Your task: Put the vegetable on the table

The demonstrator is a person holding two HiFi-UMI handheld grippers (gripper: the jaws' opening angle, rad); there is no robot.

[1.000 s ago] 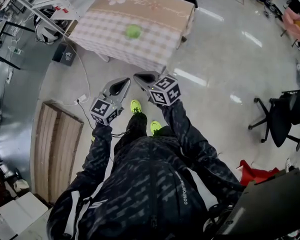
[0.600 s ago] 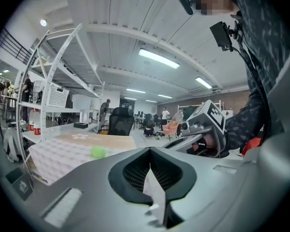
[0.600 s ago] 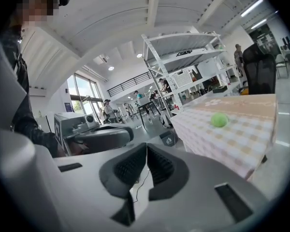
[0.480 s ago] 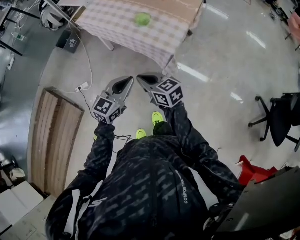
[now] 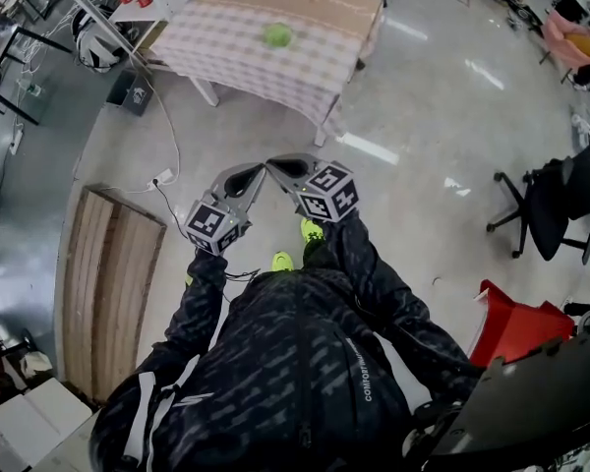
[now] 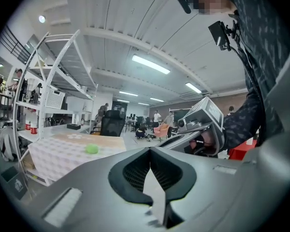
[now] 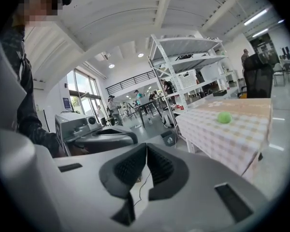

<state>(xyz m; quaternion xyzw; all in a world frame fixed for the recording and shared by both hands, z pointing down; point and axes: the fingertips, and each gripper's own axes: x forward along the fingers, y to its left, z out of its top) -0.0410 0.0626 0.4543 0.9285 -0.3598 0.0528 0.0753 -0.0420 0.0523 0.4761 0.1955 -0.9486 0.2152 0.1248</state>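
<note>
A small round green vegetable [image 5: 277, 35] lies on the table with the checked cloth [image 5: 315, 72], far ahead of me; it also shows in the left gripper view [image 6: 91, 149] and the right gripper view [image 7: 224, 117]. My left gripper [image 5: 260, 172] and right gripper [image 5: 272, 163] are held side by side over the floor in front of my body, well short of the table, tips almost touching. Both are shut with nothing between the jaws. In the left gripper view the right gripper's body [image 6: 203, 124] shows beside it.
A white metal shelf rack [image 6: 53, 81] stands left of the table. A wooden panel [image 5: 103, 283] lies on the floor to my left, with a cable [image 5: 167, 146] running past it. An office chair [image 5: 551, 209] and a red object [image 5: 516, 327] are at the right.
The table and vegetable have slid a little farther up in the head view. Both grippers have drawn closer together; their tips now nearly meet. The jaws stay shut.
</note>
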